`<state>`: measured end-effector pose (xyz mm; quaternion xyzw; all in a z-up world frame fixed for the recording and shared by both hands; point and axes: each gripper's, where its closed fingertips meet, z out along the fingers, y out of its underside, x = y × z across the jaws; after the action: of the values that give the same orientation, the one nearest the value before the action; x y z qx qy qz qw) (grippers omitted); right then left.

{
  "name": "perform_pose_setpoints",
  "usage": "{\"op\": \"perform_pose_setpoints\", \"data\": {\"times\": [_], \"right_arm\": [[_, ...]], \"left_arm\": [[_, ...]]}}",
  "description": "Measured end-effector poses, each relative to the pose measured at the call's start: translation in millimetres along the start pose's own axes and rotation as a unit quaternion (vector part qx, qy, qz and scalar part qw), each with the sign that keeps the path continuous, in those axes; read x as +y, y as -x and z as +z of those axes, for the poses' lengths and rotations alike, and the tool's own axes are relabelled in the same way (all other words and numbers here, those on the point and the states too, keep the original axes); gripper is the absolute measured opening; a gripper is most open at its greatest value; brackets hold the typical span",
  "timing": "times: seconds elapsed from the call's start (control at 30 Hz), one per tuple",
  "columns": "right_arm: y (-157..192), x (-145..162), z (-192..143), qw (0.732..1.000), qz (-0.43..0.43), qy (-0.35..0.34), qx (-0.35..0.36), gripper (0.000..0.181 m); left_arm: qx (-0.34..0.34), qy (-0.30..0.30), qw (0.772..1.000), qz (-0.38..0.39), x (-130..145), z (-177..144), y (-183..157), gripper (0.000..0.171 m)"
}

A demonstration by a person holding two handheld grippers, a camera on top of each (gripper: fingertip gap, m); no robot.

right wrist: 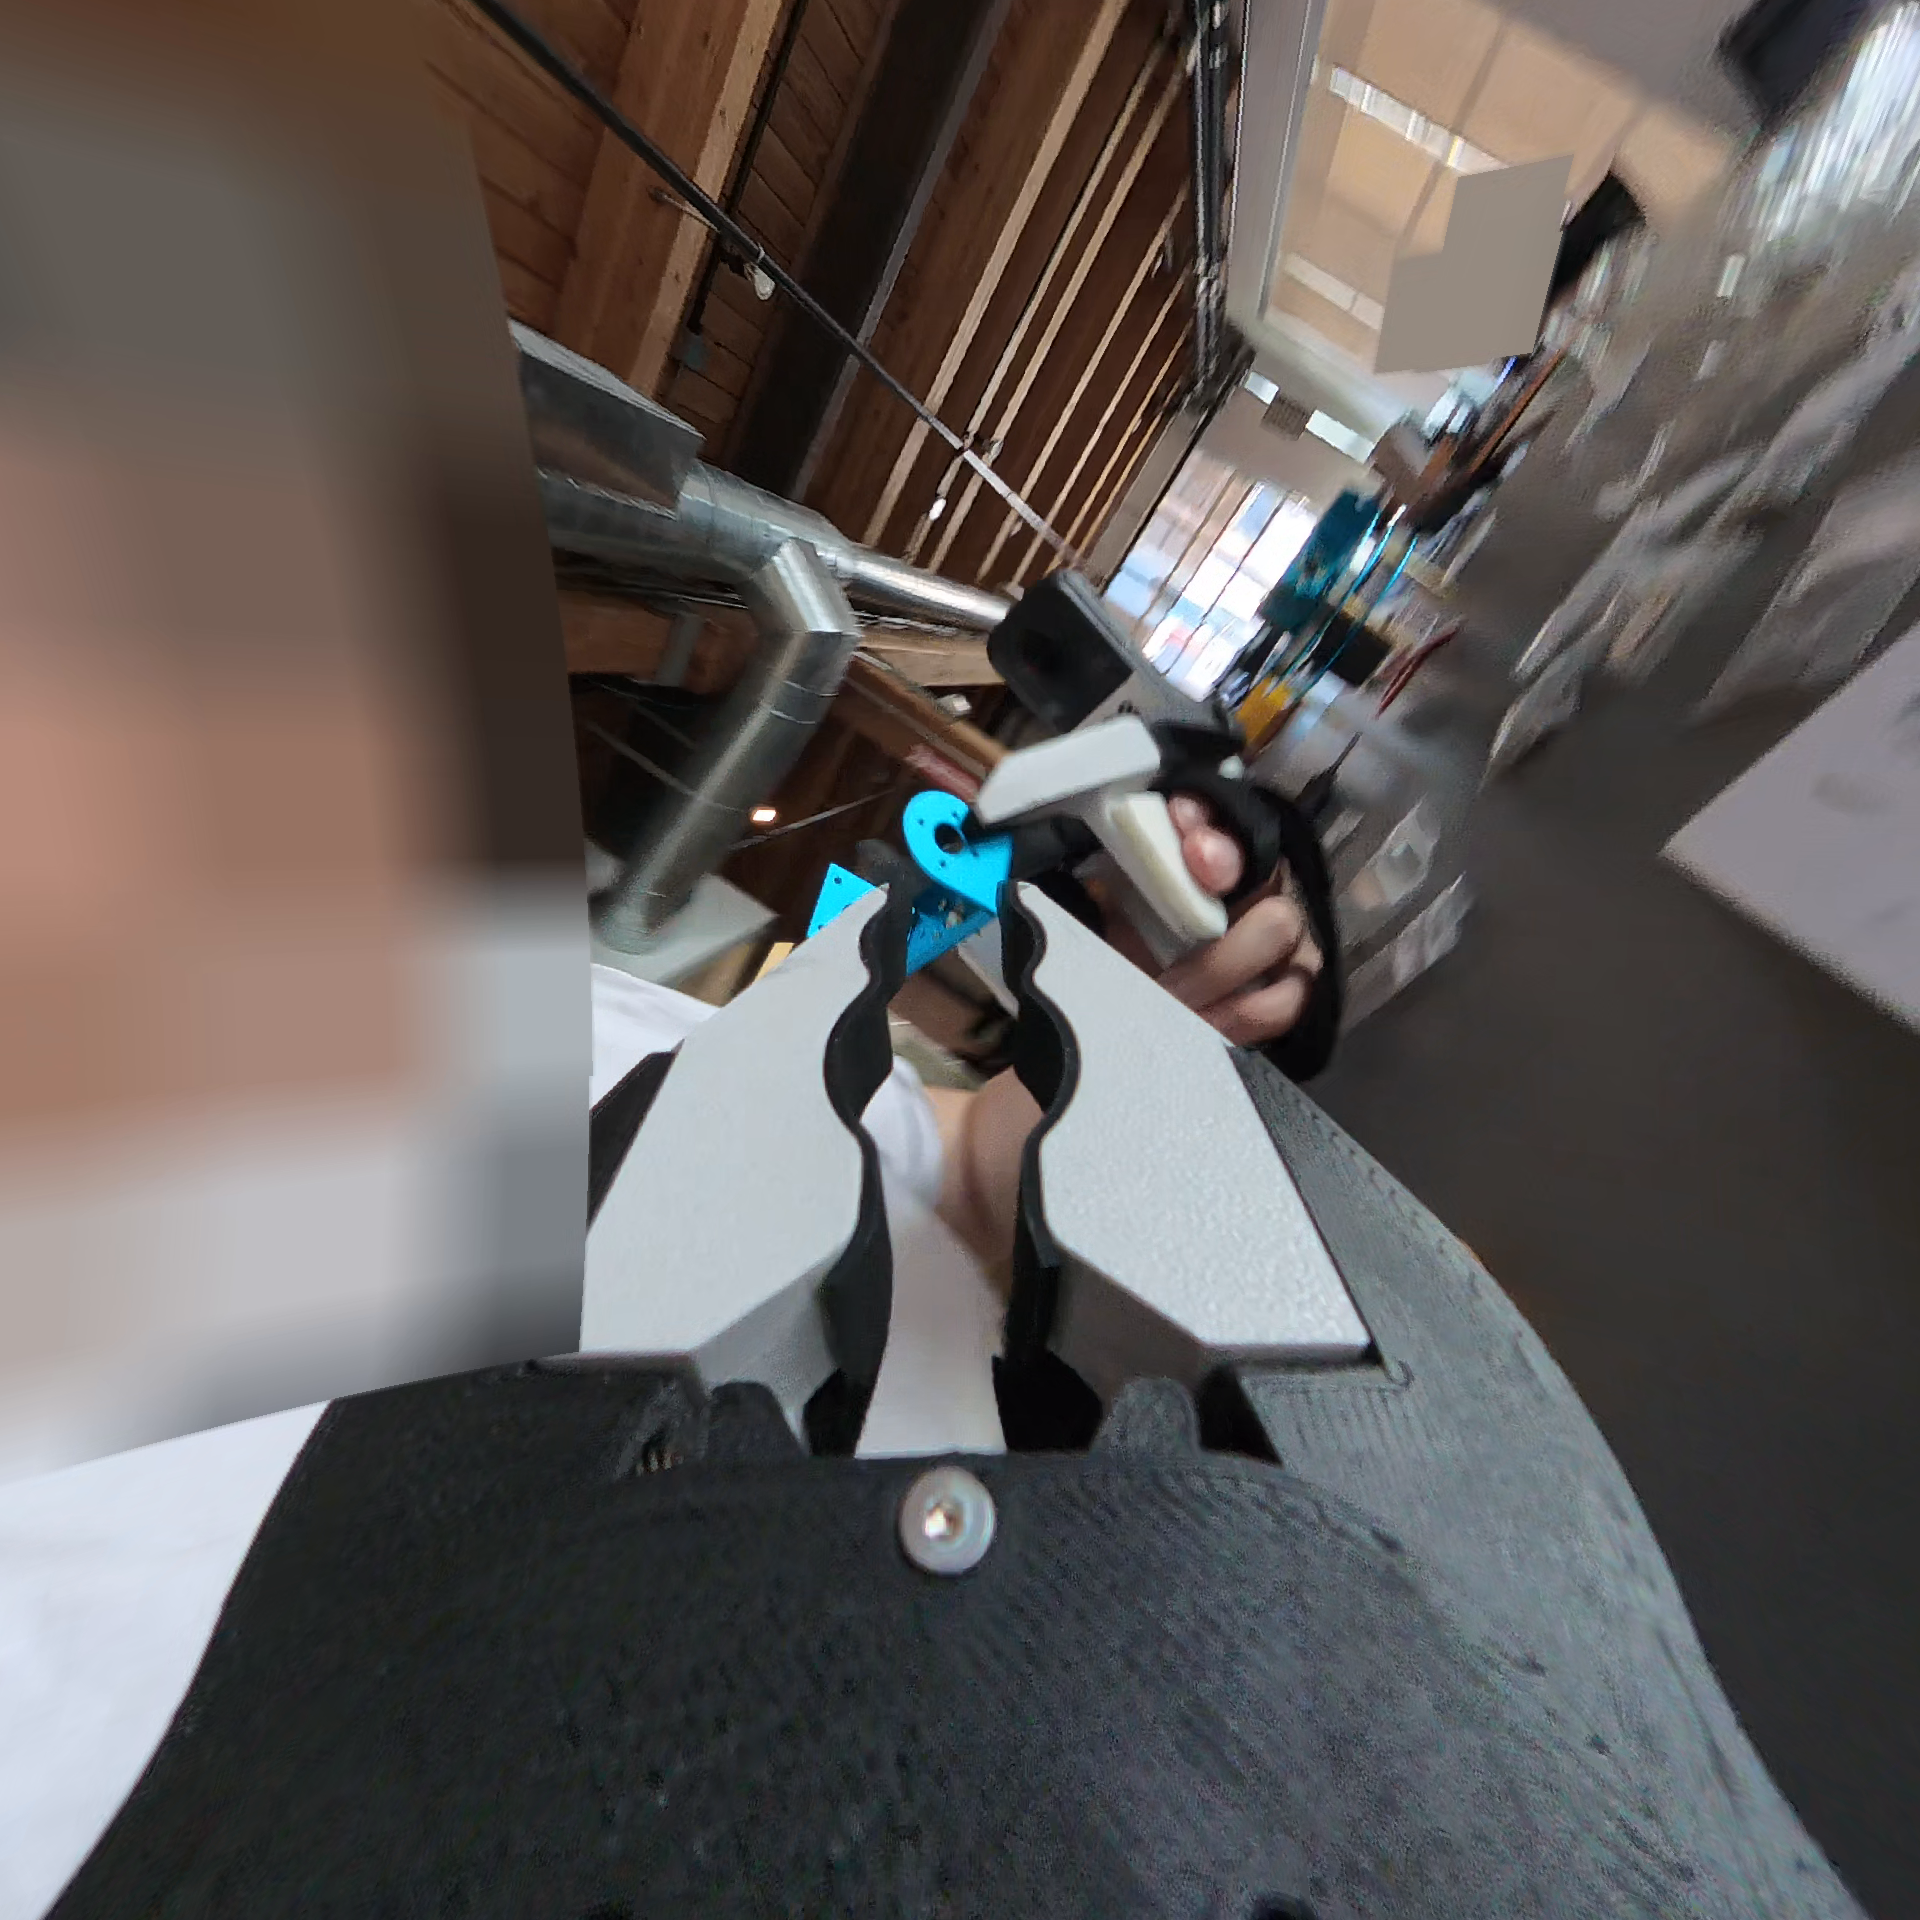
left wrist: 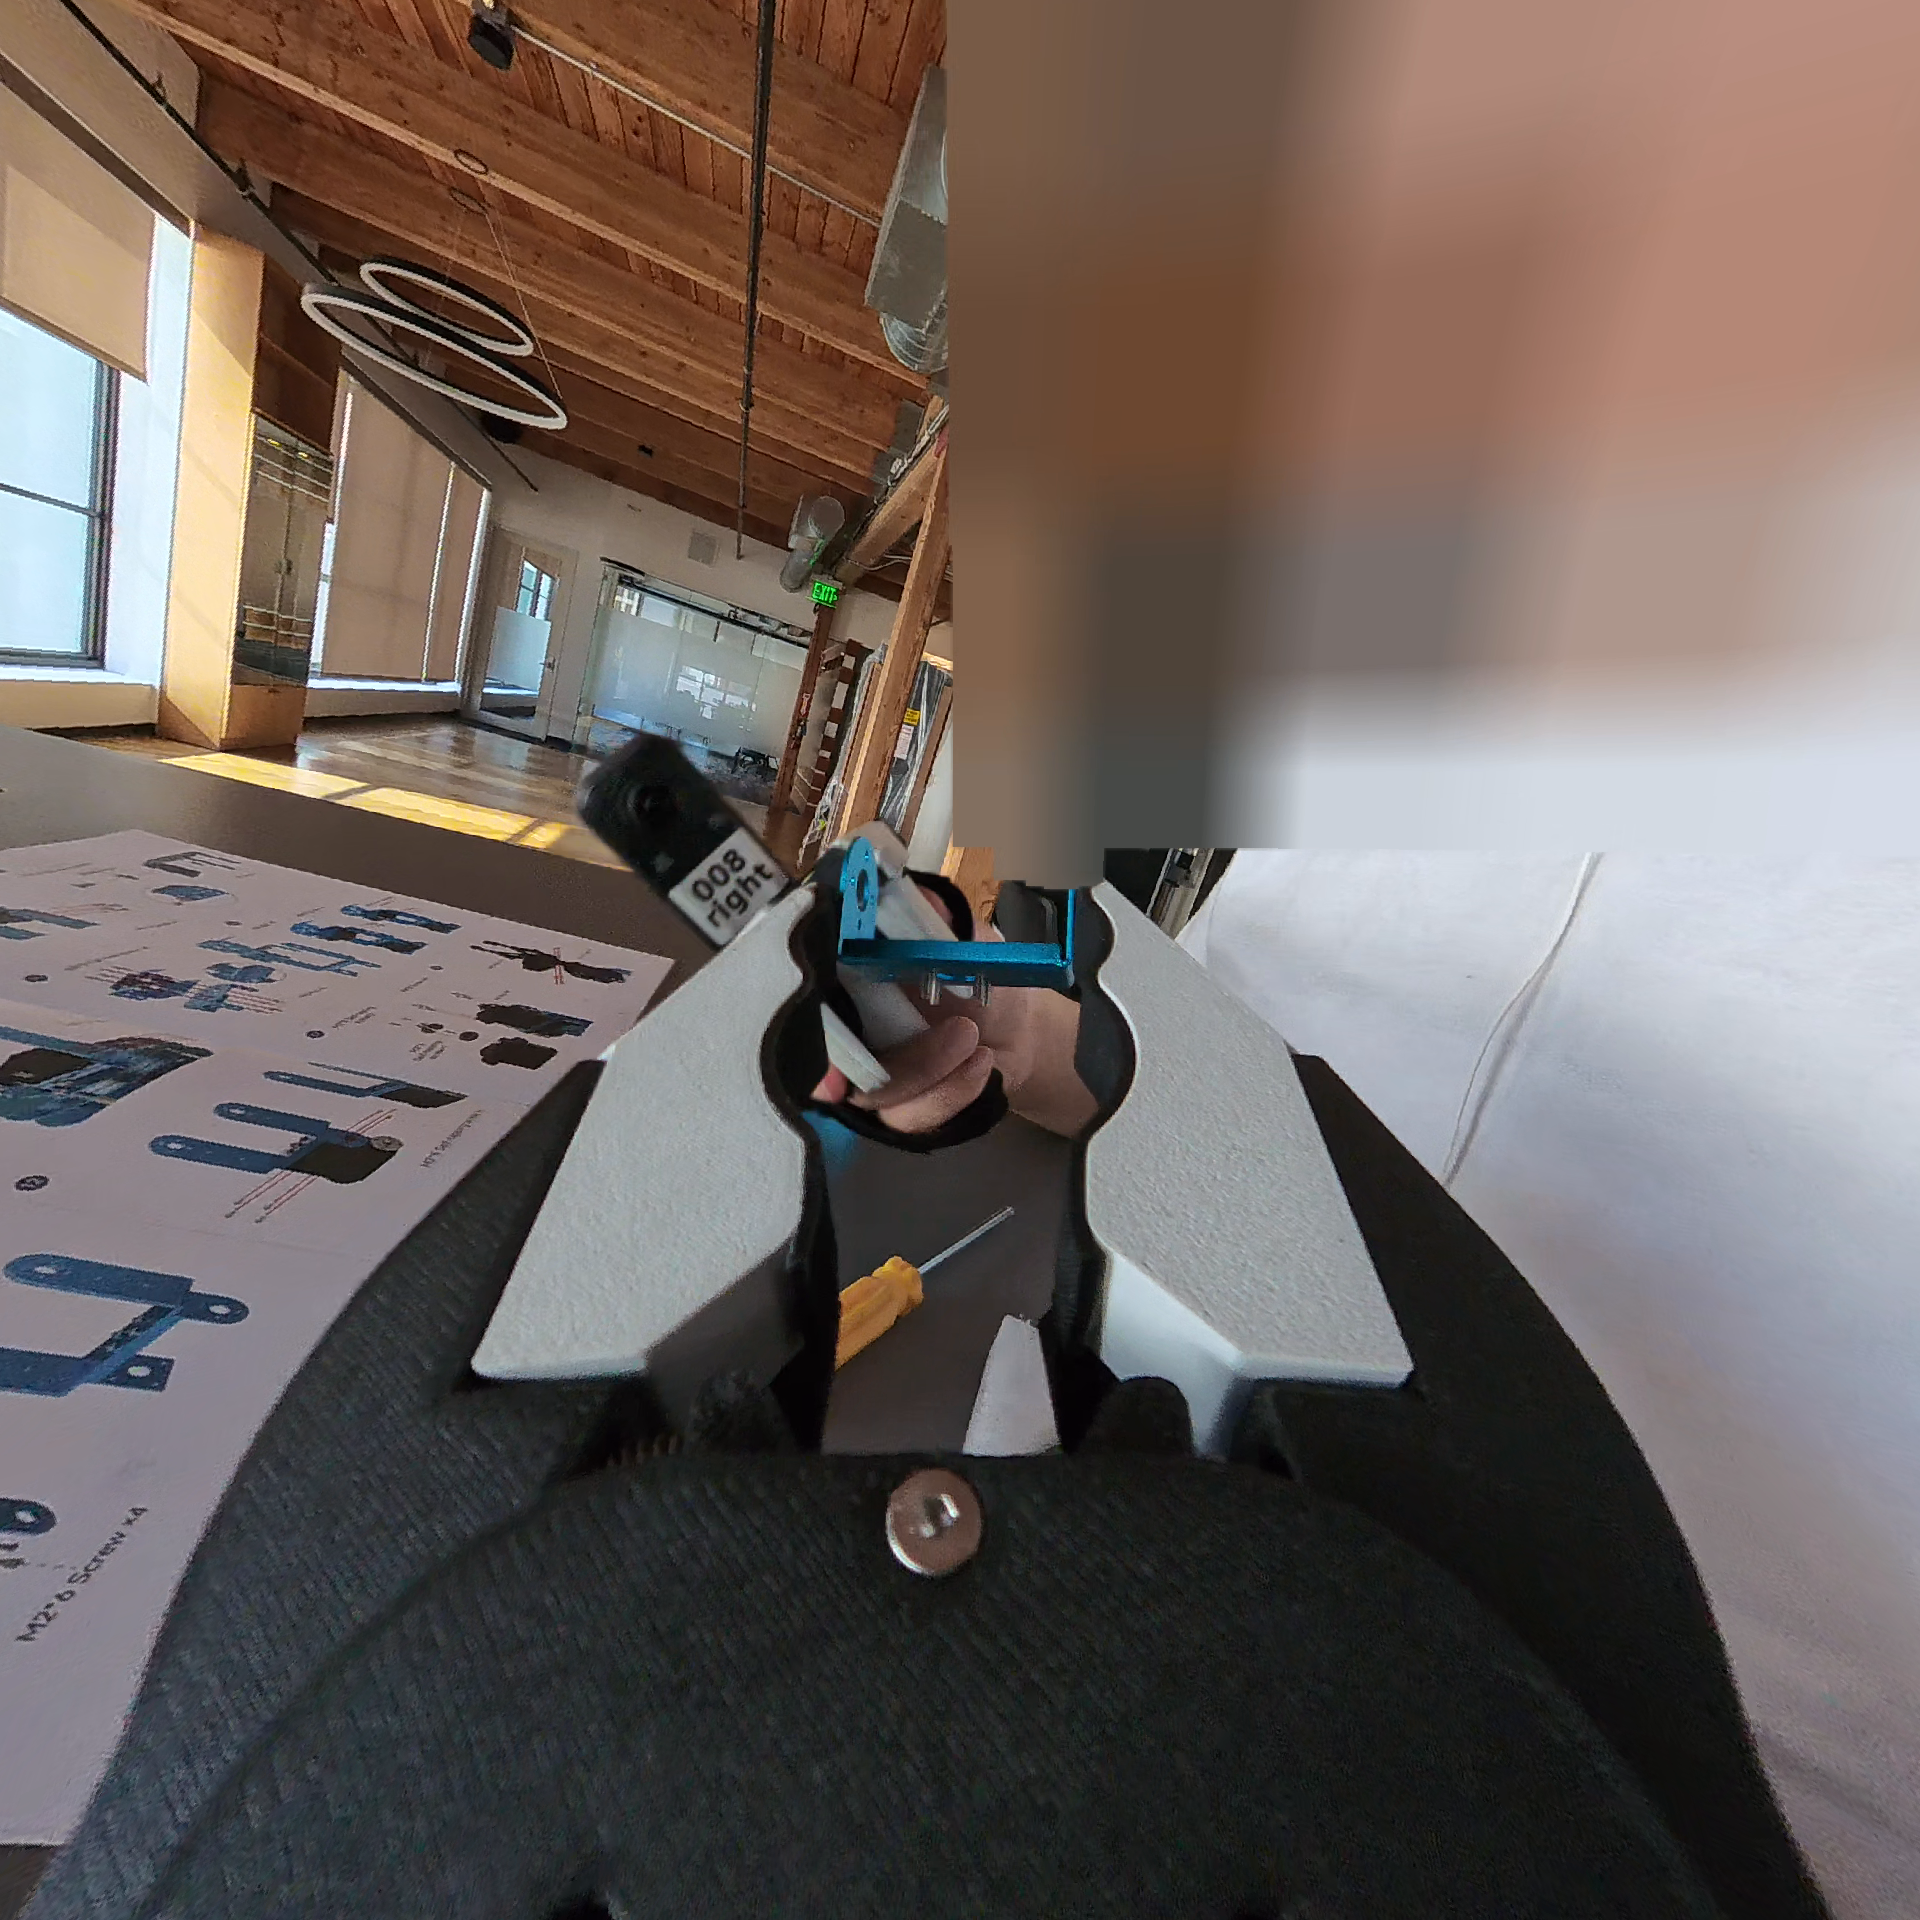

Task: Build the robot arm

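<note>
A blue metal U-shaped bracket (left wrist: 956, 951) is held in the air between both grippers. My left gripper (left wrist: 951, 914) is shut on it, with one fingertip on each end. Two small screws (left wrist: 935, 992) stick out of its underside. In the right wrist view the bracket (right wrist: 940, 847) sits at the tips of my right gripper (right wrist: 948, 894), whose narrow jaws close on its plate. The left gripper's grey finger (right wrist: 1081, 764) touches the bracket's rounded ear from the right. The right gripper's black camera (left wrist: 649, 805) shows beyond the left fingers.
A printed assembly sheet (left wrist: 208, 1091) lies on the dark table (left wrist: 914, 1195) at the left. A yellow-handled screwdriver (left wrist: 878, 1304) lies on the table below the left fingers. A person in a white shirt (left wrist: 1558, 1143) is close on the right.
</note>
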<state>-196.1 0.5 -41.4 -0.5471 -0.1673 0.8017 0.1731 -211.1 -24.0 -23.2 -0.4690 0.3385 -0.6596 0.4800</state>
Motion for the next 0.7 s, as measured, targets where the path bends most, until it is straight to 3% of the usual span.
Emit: {"op": "perform_pose_setpoints", "data": {"times": [0.03,0.13,0.23,0.7], "right_arm": [[4.0,-4.6,-0.6,0.998,-0.053,-0.008,0.014,0.016],[7.2,-9.6,-0.8,0.977,-0.195,-0.009,0.08,0.016],[6.0,-9.6,-1.0,0.958,-0.261,-0.005,0.119,0.014],[5.2,-0.3,3.2,0.943,-0.305,0.02,0.13,0.011]], "left_arm": [[0.0,0.003,1.0,-0.003,1.0,0.6,0.2,0.044],[-0.002,0.003,1.0,-0.007,2.5,2.2,1.0,0.044],[-0.001,0.002,1.0,-0.013,3.5,3.2,1.6,0.044],[-0.011,0.012,1.0,-0.006,8.1,4.8,4.1,0.044]]}}
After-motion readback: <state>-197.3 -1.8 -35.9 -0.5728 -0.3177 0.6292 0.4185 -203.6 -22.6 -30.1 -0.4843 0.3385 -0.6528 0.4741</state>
